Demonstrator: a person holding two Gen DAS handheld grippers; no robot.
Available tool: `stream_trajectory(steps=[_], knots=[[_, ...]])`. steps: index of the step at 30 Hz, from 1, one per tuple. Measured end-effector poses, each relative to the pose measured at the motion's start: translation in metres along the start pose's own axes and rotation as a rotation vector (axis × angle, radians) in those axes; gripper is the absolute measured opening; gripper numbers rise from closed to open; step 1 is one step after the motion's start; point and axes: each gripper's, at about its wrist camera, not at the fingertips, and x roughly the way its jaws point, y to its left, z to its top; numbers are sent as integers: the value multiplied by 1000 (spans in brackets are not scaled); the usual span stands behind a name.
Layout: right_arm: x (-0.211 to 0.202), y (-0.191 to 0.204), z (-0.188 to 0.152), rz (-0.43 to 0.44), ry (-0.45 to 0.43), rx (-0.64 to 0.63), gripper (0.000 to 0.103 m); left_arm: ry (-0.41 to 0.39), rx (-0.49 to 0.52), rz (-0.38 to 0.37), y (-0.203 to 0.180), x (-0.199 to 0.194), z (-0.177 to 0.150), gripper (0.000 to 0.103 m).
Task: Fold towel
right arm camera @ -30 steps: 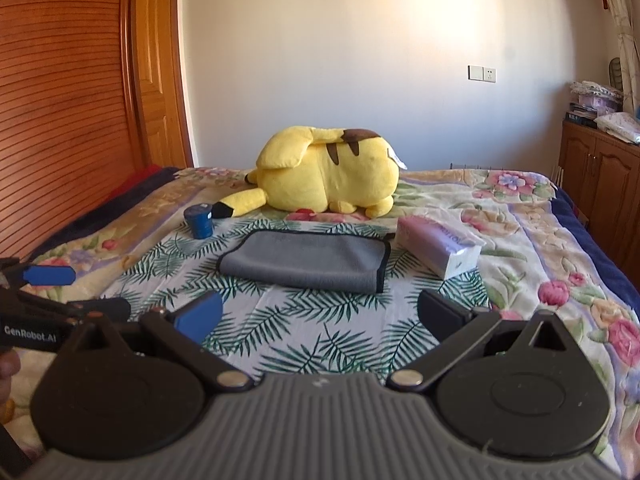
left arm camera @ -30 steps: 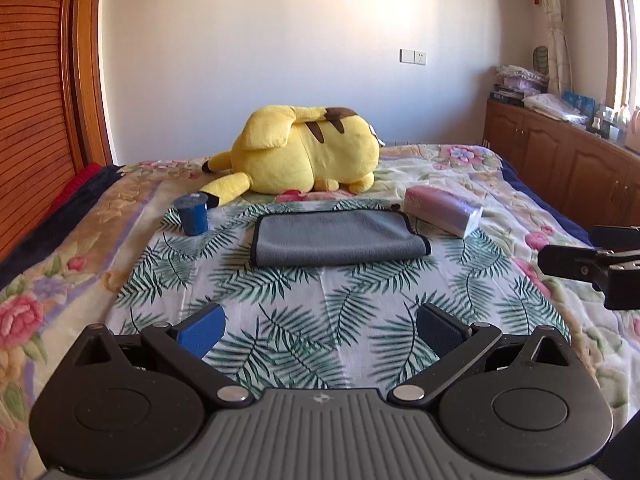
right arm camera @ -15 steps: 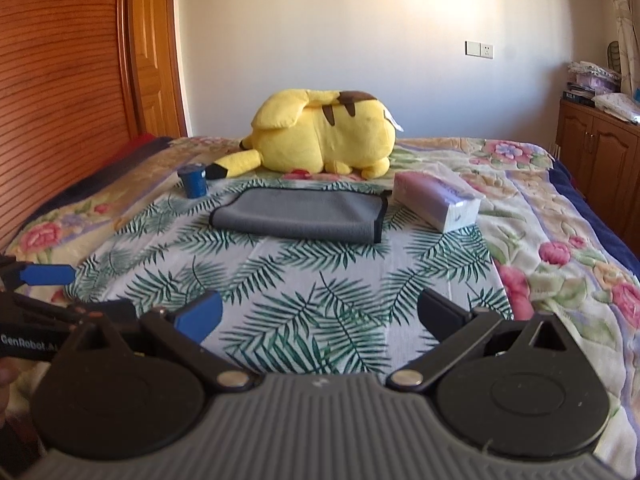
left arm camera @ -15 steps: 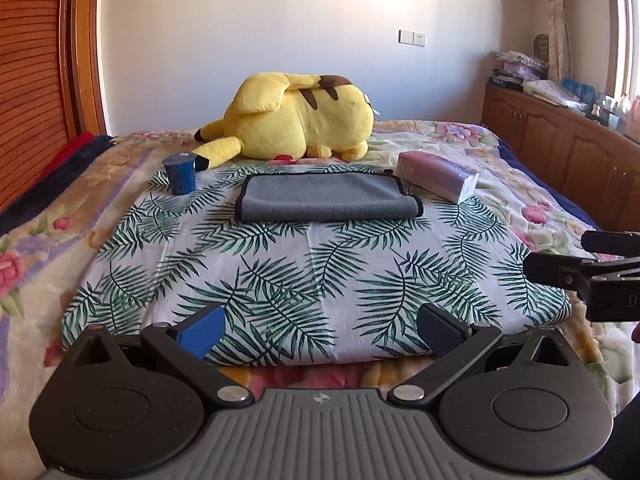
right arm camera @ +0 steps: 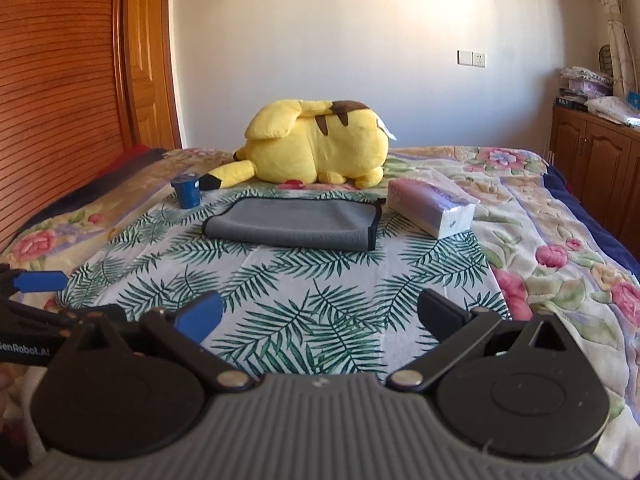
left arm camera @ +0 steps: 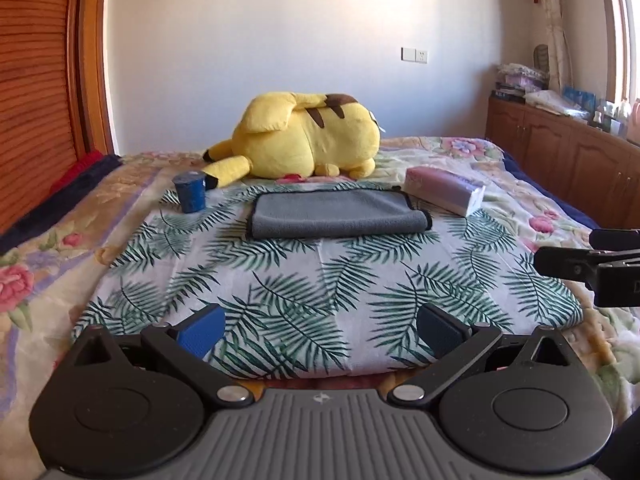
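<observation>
A grey towel with black trim (left arm camera: 338, 213) lies folded flat on the palm-leaf cloth (left arm camera: 320, 280) on the bed; it also shows in the right wrist view (right arm camera: 294, 224). My left gripper (left arm camera: 320, 330) is open and empty, well in front of the towel near the cloth's front edge. My right gripper (right arm camera: 320, 318) is open and empty, also well short of the towel. The right gripper's side shows at the right edge of the left wrist view (left arm camera: 588, 268). The left gripper shows at the left edge of the right wrist view (right arm camera: 40, 300).
A yellow plush toy (left arm camera: 308, 140) lies behind the towel. A blue cup (left arm camera: 190, 192) stands to the towel's left. A tissue pack (left arm camera: 444, 194) lies to its right. Wooden cabinets (left arm camera: 560, 168) run along the right wall, a wooden wardrobe (right arm camera: 60, 100) along the left.
Both grippers have pulled back from the towel towards the bed's front edge and sit lower. The towel has not moved. Both stay open.
</observation>
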Motion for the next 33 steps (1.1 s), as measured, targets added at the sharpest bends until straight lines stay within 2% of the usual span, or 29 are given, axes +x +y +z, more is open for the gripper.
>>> stream_trajectory(steps=[11,23,33], knots=[[-10,-1,1,-21,-73,3,103,-67,6,19,3,-15,3,87],[-13,-3,1,-34,-103,-2,103,-141,22,56,7,-27,9,87],[-18,-4,1,-53,-134,2,103,-173,-6,45,12,-33,15,87]])
